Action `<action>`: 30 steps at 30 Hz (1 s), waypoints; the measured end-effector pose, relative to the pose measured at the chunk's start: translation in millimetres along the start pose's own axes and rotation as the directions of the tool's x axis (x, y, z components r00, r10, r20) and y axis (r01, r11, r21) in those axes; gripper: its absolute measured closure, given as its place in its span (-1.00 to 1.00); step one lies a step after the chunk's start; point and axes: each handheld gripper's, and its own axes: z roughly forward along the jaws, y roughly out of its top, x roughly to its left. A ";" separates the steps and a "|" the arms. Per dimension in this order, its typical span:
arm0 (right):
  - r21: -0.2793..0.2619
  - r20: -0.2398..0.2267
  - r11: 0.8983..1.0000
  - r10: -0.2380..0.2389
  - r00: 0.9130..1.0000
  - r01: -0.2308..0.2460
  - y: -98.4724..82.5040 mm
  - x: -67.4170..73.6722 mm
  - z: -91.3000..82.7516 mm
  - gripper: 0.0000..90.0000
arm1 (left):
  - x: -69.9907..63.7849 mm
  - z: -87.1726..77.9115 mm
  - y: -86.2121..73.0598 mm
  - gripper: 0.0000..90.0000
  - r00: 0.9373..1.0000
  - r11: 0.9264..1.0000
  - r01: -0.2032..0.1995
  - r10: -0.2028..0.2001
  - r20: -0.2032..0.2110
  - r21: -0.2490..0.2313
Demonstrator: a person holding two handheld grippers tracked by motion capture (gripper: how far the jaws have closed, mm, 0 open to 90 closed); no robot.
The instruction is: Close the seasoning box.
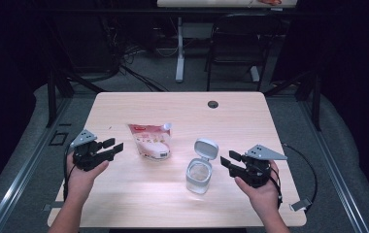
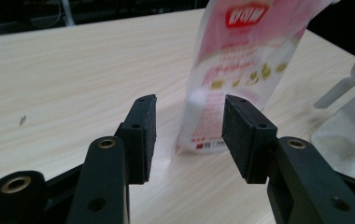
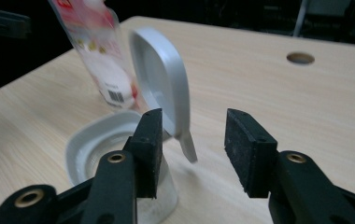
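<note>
One pink-and-white pouch (image 1: 151,141) is counted on the one wooden table (image 1: 124,194). One clear container (image 1: 198,178) is counted beside it, with one grey flip lid (image 1: 206,148) raised on it. Two grippers are counted: the left gripper (image 1: 113,145) and the right gripper (image 1: 228,159), each with two black jaws. One round hole (image 1: 213,104) is counted in the tabletop. One dark chair (image 1: 235,46) is seen behind the table.

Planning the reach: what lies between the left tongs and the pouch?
Bare tabletop lies between the left tongs and the standing pouch, as the high view shows.
</note>
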 end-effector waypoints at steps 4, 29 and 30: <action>-0.038 -0.008 0.998 -0.052 0.999 0.052 14.1 10.4 -7.1 0.31 | -2.0 0.8 12.2 0.25 1.000 1.000 -0.023 0.023 0.011 -0.011; -0.078 -0.024 0.993 0.091 0.996 -0.092 -12.8 -7.9 -4.5 0.26 | -6.2 32.4 53.3 0.54 0.978 0.986 -0.168 0.169 0.124 -0.017; -0.078 -0.023 0.993 0.092 0.996 -0.093 -13.7 -9.2 -5.1 0.26 | -6.0 31.6 53.2 0.57 0.976 0.984 -0.175 0.176 0.125 -0.015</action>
